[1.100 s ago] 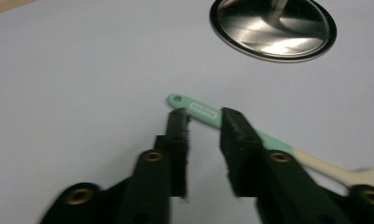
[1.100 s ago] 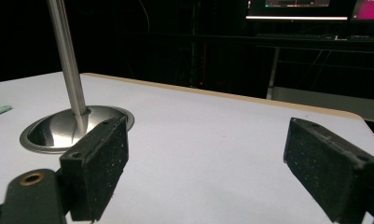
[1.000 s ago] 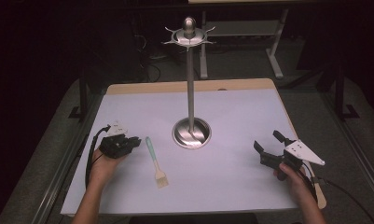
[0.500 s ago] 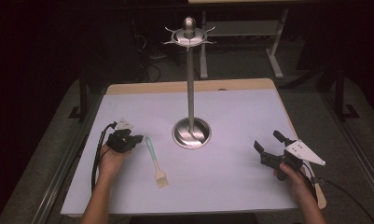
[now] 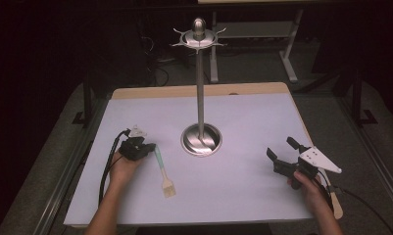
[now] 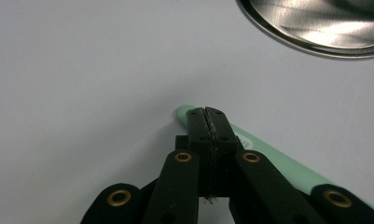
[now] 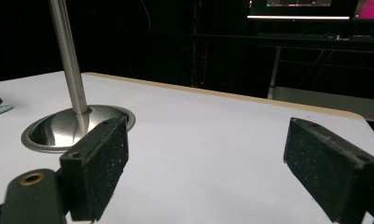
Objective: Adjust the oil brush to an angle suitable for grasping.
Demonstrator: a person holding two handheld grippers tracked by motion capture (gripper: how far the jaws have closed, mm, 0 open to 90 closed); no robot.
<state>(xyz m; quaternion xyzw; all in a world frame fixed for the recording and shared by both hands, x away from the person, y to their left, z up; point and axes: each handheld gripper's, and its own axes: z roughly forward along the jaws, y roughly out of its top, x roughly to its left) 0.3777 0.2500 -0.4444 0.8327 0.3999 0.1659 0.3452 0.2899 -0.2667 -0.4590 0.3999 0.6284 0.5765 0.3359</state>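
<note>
White tabletop point(image 5: 243, 132) in a dark room, steel stand point(image 5: 201, 88) at centre, green-handled brush point(image 5: 162, 169) lying left of its base.

From above: left gripper point(image 5: 146, 148) down at the brush's handle end, right gripper point(image 5: 281, 154) spread and idle, well apart. Along the left gripper point(image 6: 208, 122): jaws pressed together, with the smooth mint handle point(image 6: 268, 156) beside and beneath them, tip poking out; real grip impossible to tell. Along the right gripper point(image 7: 208, 168): matte speckled pads wide open, brushed dome base point(image 7: 58, 128) beyond. Likely step: picking up; next, probably a lift toward the hooked crown.
</note>
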